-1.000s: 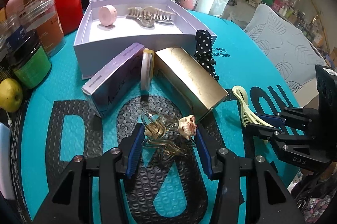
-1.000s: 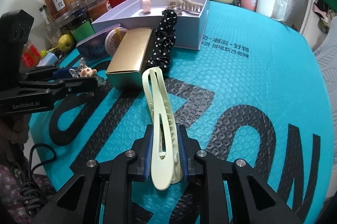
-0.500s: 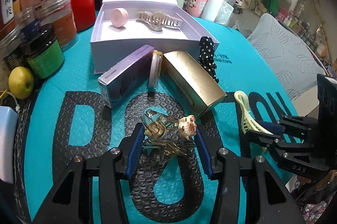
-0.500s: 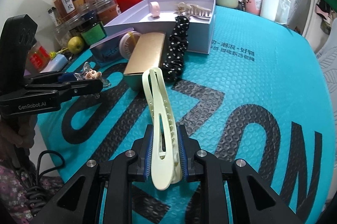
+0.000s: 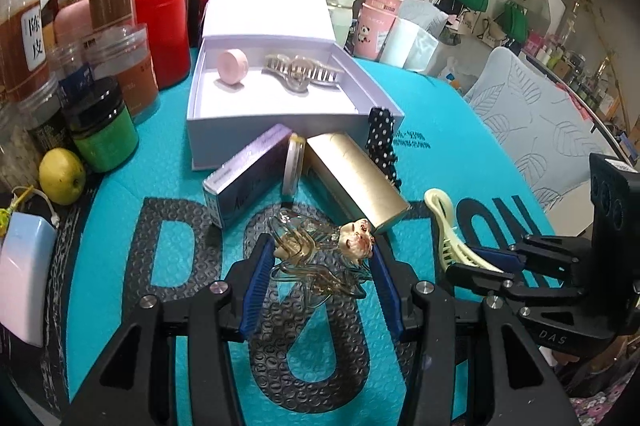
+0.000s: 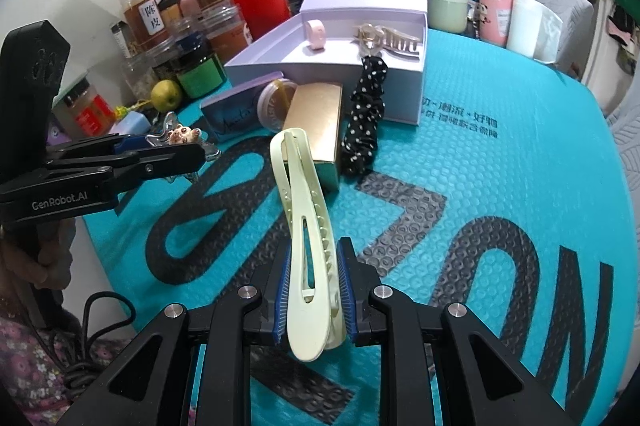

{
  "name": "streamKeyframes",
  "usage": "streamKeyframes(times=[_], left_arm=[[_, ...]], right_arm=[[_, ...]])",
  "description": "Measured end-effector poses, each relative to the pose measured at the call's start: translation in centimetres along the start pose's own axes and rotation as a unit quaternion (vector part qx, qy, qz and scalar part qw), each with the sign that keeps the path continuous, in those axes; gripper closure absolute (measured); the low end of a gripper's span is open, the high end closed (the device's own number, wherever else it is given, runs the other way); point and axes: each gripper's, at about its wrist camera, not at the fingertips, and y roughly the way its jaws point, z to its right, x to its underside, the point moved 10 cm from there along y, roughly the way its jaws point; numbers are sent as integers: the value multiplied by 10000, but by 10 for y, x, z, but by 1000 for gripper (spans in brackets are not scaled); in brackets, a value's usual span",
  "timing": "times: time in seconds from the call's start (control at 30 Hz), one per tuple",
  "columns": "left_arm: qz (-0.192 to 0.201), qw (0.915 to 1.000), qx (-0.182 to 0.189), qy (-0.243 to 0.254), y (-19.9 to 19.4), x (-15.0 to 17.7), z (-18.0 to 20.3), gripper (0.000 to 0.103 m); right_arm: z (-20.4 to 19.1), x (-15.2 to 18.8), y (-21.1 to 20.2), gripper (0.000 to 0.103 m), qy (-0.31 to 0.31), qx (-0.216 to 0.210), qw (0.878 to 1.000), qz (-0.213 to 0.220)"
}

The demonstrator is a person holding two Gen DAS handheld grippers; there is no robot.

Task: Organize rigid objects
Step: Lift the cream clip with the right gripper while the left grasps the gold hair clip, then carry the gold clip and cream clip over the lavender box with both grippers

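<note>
My left gripper (image 5: 320, 266) is shut on a clear star-shaped hair clip with a small bear face (image 5: 320, 258), held above the teal mat; it shows in the right wrist view (image 6: 180, 139) too. My right gripper (image 6: 314, 290) is shut on a pale yellow hair clip (image 6: 304, 218), also seen in the left wrist view (image 5: 444, 230). An open lilac box (image 5: 280, 129) ahead holds a pink round case (image 5: 233, 65) and a beige claw clip (image 5: 300, 73). In front of it lie a purple carton (image 5: 248, 173), a round tin (image 5: 292, 165), a gold carton (image 5: 356, 177) and a polka-dot scrunchie (image 5: 382, 141).
Jars (image 5: 108, 65), a red canister (image 5: 162, 33) and a yellow-green fruit (image 5: 62, 175) crowd the left side. Cups (image 5: 378, 23) and a bottle stand behind the box. A white-blue device (image 5: 24, 274) lies at the left edge of the teal mat (image 5: 460, 129).
Both grippers have risen and pulled back a little with their clips held; the box and jars look farther off and more of the table shows.
</note>
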Motion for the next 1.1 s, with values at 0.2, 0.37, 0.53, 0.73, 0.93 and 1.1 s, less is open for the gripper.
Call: streamKeyframes(times=[0.2, 0.37, 0.53, 0.73, 0.93, 1.1], left_arm=[[151, 9998, -83, 33, -5, -13, 0, 55], [180, 9998, -85, 14, -6, -21, 0, 55], [262, 9993, -186, 166, -7, -31, 2, 55], [376, 9987, -159, 316, -8, -49, 10, 55], [488, 9977, -139, 445, -8, -71, 17, 55], [612, 9963, -131, 584, -7, -91, 23, 55]], right_arm=[[-4, -12, -5, 81, -62, -75, 9999, 83], [-5, -22, -9, 81, -196, 7, 9997, 145], [-5, -33, -13, 81, -315, 28, 9993, 223], [-1, -53, -14, 81, -427, 82, 9986, 315], [3, -73, -16, 81, -507, 57, 9977, 449], [8, -91, -21, 81, -581, 57, 9967, 558]])
